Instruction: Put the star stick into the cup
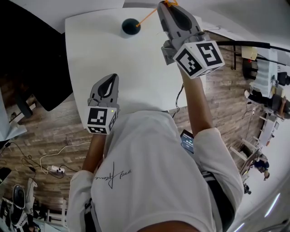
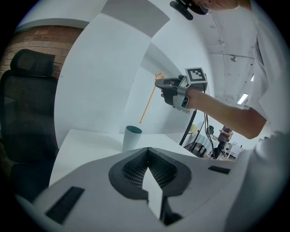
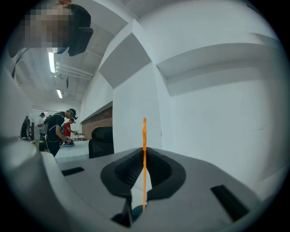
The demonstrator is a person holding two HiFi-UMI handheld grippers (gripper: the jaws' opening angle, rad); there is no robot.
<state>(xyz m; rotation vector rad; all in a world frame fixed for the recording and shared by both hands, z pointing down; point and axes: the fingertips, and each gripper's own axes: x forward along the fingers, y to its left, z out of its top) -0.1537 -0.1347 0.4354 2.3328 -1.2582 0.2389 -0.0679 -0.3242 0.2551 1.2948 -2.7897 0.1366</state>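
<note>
The right hand-held gripper (image 1: 166,4), high and to the right of the cup (image 1: 131,26), was clamped on the star stick (image 1: 147,17) near its star, the stick slanting down to just over the cup's mouth, while the left hand-held gripper (image 1: 112,77), closed and empty, hung well back from the cup.

Cup (image 1: 131,26) stands on the table's (image 1: 99,54) far end, 12 o'clock from the person. Right gripper (image 1: 164,4) sits at the cup's 2 o'clock. The star stick (image 1: 146,17) slants from its jaws toward the cup, lower end just above the rim, apart. Left gripper (image 1: 111,78) at the cup's 6 o'clock, over the table's near part. Chair (image 1: 27,68) off the table at 9 o'clock.
</note>
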